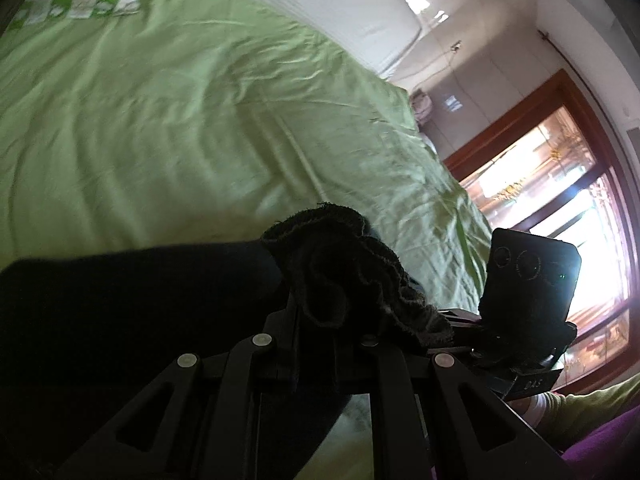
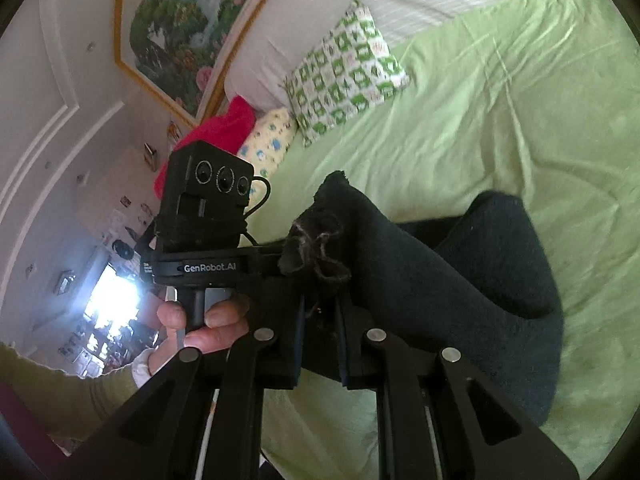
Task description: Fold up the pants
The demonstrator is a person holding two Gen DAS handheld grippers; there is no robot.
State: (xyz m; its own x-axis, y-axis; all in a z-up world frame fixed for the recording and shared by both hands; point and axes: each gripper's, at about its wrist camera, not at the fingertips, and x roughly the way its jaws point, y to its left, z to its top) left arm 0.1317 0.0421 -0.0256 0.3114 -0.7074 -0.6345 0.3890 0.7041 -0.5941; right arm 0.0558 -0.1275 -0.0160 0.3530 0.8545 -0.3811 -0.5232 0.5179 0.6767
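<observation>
Both grippers were up off the bed, each with its fingers pinched narrow on a bunched edge of the dark pants. The left gripper (image 1: 332, 316) had a frayed, ruffled wad of the pants (image 1: 344, 268) clamped between its pads, the fabric spilling over the top of the fingers and trailing away to the left as a long dark band above the green bedsheet (image 1: 160, 128). The right gripper (image 2: 320, 308) held its own corner of the pants (image 2: 420, 276) the same way: a ragged hem with loose threads stuck up from between the closed fingers, and the rest of the cloth ran off to the right, drooping in a thick fold whose far end lay on the green bedsheet (image 2: 500, 92).

From the right wrist view, the other gripper's camera block (image 2: 206, 196) stood just left of the held hem, and the person's left hand (image 2: 200, 320) gripped the handle under it, an olive sleeve (image 2: 68, 392) behind the wrist. From the left wrist view, the right-hand unit's camera block (image 1: 532, 276) sat just beside the pinched cloth.

A green-and-white patterned pillow (image 2: 348, 72) lay at the head of the bed, with a yellow printed pillow (image 2: 268, 140) and a red cushion (image 2: 216, 136) beside it. A framed landscape painting (image 2: 188, 28) hung on the wall. A bright window (image 1: 560, 208) with a brown frame glared past the bed's edge.
</observation>
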